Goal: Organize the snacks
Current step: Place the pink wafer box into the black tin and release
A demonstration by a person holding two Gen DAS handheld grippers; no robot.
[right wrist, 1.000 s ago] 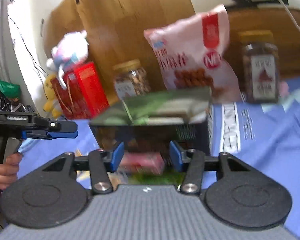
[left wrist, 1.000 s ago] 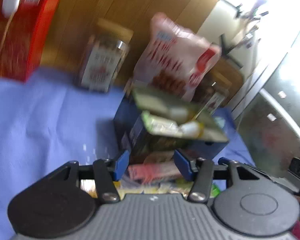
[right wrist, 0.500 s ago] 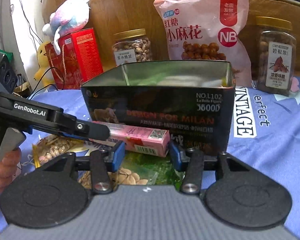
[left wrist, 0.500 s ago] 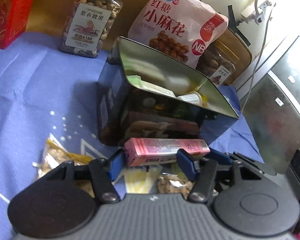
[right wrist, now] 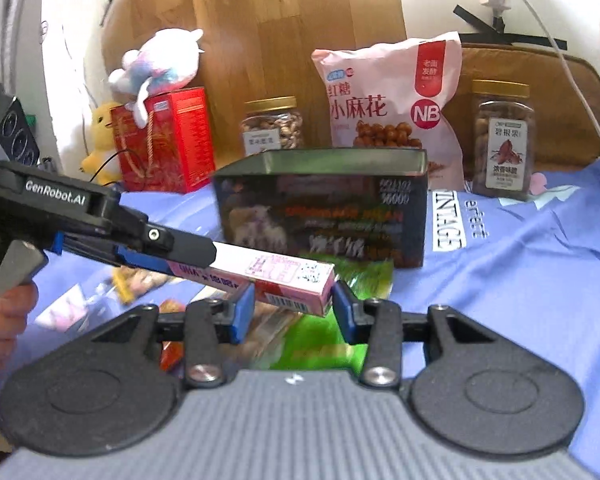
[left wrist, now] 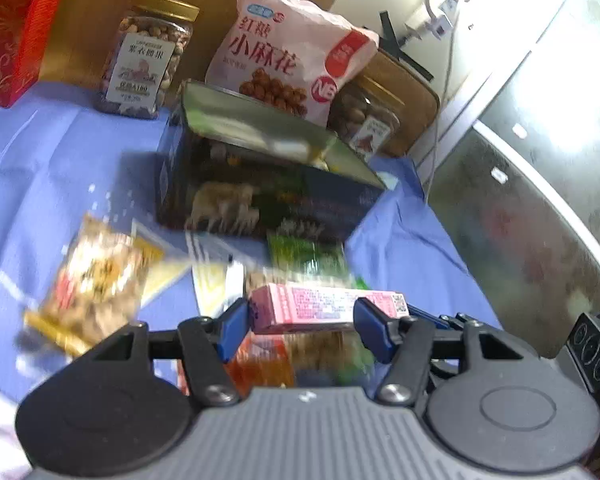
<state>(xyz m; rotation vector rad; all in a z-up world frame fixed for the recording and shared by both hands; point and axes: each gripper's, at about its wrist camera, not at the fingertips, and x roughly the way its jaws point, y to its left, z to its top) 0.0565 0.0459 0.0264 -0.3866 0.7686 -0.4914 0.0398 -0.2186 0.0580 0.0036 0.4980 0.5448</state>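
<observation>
Both grippers grasp one pink box at once, holding it above the loose snack packets on the blue cloth. In the left wrist view the left gripper has its blue pads pressed on the box's two ends, the box lying crosswise between them. The right wrist view shows what that one cannot: the left gripper reaches in from the left and lies along the box, while the right gripper clamps the box's near end across its width. Behind the box stands an open dark tin on the cloth, apart from the box. Only the left view looks down into the tin, where pale wrappers show blurred; the right view sees only its rim and printed front. Only the left view shows the yellow nut packet to the left. Only the right view shows a plush toy atop the red box and the hand gripping the left tool.
</observation>
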